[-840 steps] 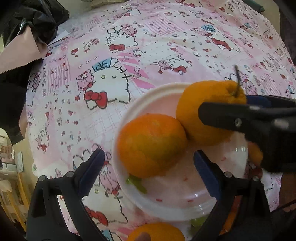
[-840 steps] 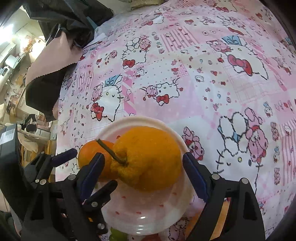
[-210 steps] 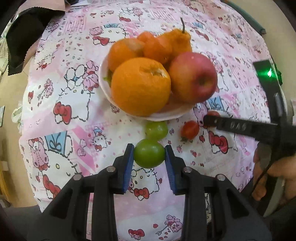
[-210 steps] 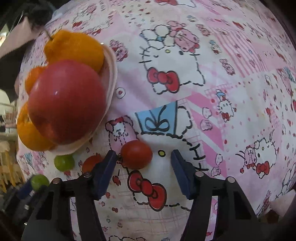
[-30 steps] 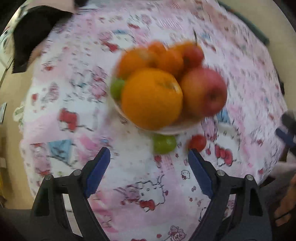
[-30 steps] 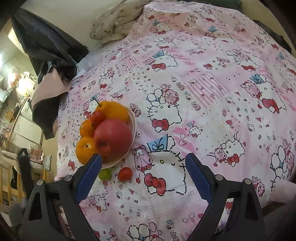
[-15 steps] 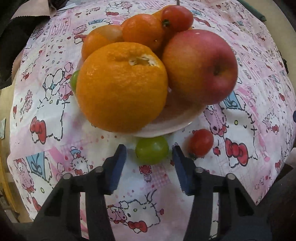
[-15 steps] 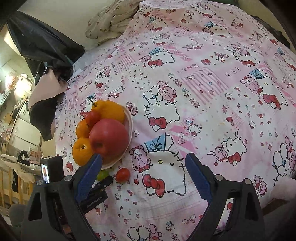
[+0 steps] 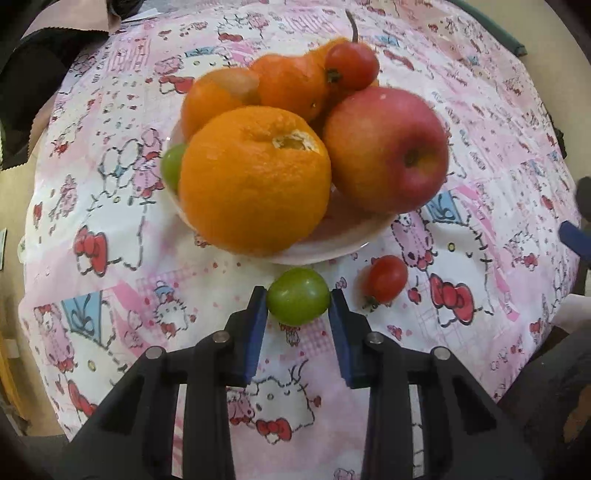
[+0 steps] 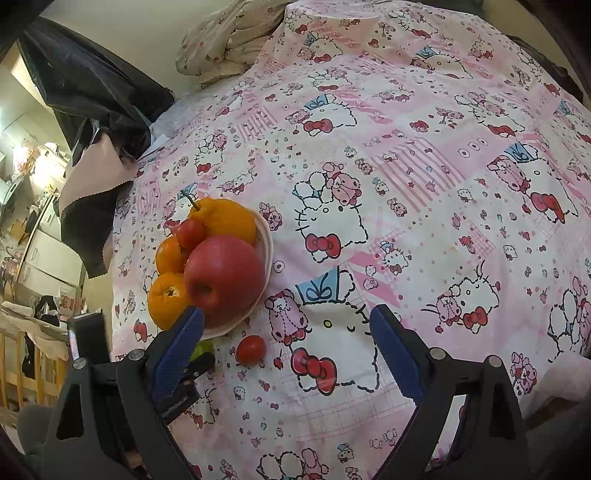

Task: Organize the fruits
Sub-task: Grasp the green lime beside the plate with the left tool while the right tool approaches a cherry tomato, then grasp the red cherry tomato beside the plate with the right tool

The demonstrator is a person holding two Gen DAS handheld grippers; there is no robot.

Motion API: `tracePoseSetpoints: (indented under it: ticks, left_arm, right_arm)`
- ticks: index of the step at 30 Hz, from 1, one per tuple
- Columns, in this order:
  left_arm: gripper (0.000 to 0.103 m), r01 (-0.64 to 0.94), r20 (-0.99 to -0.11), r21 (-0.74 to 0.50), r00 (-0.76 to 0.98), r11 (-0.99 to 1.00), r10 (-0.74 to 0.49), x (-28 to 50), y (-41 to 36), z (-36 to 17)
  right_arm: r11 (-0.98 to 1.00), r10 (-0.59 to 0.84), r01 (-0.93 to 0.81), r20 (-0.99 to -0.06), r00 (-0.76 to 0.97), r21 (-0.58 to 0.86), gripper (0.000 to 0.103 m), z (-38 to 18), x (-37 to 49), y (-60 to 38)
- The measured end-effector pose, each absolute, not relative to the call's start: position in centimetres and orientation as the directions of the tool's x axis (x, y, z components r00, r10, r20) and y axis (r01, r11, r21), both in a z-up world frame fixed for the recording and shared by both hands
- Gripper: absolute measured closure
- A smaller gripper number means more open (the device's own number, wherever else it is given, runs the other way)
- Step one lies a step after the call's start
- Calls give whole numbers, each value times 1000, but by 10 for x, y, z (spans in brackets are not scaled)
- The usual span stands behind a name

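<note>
A white plate holds a big orange, a red apple, more oranges, a small red tomato on top and a green fruit at its left edge. My left gripper is shut on a green fruit on the cloth just in front of the plate. A red tomato lies on the cloth to its right. In the right wrist view my right gripper is open and empty, held above the cloth, with the plate and red tomato below.
The table wears a pink cartoon-cat cloth. Black bags and a pink cloth lie at the far left edge. A bunched patterned fabric lies at the back. The table edge drops off close behind the left gripper.
My left gripper has moved forward and its jaws have closed from either side onto the green fruit in front of the plate. The right gripper has barely moved.
</note>
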State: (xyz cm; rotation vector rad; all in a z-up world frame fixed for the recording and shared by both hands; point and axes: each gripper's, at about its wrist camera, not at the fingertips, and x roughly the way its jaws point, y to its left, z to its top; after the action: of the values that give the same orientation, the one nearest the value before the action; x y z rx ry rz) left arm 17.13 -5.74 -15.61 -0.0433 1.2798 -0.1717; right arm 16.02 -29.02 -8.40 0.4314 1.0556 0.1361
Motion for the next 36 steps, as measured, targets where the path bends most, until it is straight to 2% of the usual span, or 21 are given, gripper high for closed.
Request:
tracePoseSetpoints:
  ticks: [9,15,17,18,20,27,30,31,36]
  left_arm:
    - [73,42,-929,-165,330,985,-169,153,-28,-103]
    - [73,-42,-918,-158,374,987,-131,136,7,-78]
    - [73,-66,-916,-161,383,985,-124,132,17,-77]
    - [73,-76,-914,-163,387,984,-122,131,19,-77]
    - [73,-93,-913,-174,388,980,-125,132,24,-78]
    - [73,-139,-913,-206,384,969,-139,135,33,-82]
    - [73,-141,-912,-218,381,966,-150,138,32,-83]
    - [73,-141,-913,-221,379,965,-154,138,32,-84]
    - [73,-152,-916,-217,372,964,-147,141,33,-85]
  right_arm:
    - [891,360,84,-807,468,446,9,-88,164,-281]
    - [887,417,74,-860,294,455,11,-125,176,-255]
    - [891,423,60,-872,245,450,26,-135,179,-246]
    - [894,426,50,-878,217,446,29,-141,181,-239]
    - [900,424,33,-890,167,435,41,-154,185,-228]
    - [884,455,67,-885,100,462,49,-188,196,-203]
    - [897,429,67,-896,113,437,59,-193,198,-199]
    - [903,417,63,-901,118,426,70,-193,199,-199]
    - [889,445,54,-887,122,454,71,-189,195,-203]
